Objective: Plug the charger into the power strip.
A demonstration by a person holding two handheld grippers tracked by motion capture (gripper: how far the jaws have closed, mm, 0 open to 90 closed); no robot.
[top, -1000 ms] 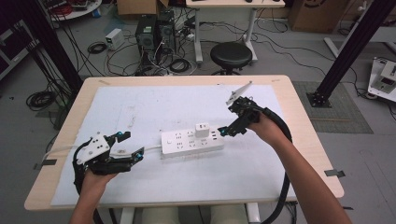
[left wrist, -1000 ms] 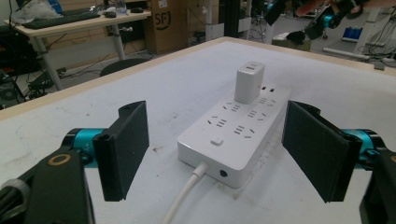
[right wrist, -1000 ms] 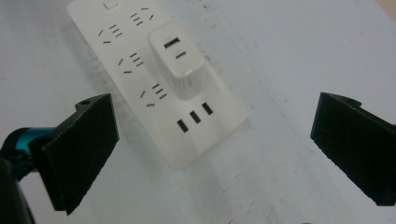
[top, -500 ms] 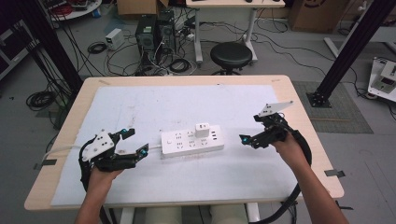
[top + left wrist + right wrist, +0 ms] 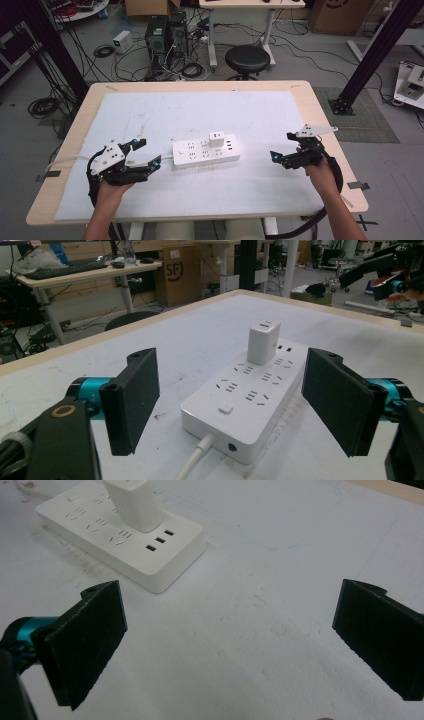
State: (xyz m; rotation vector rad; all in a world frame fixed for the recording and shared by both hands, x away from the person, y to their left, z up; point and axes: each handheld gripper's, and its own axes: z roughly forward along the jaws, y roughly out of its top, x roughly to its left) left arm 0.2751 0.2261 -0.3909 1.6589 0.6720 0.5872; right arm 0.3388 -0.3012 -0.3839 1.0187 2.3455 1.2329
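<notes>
— White power strip (image 5: 205, 152) lies mid-table on the pale mat (image 5: 260, 115), with a white charger (image 5: 217, 139) plugged upright into its far row. Anything obstructing?

— Nothing lies between it and either tool. Left gripper (image 5: 145, 155) sits just beside the strip's left end, jaws spread wide, holding nothing. Right gripper (image 5: 281, 147) hovers well apart to the right, jaws likewise wide and empty. The strip's cord (image 5: 192, 462) exits its left end.
</notes>
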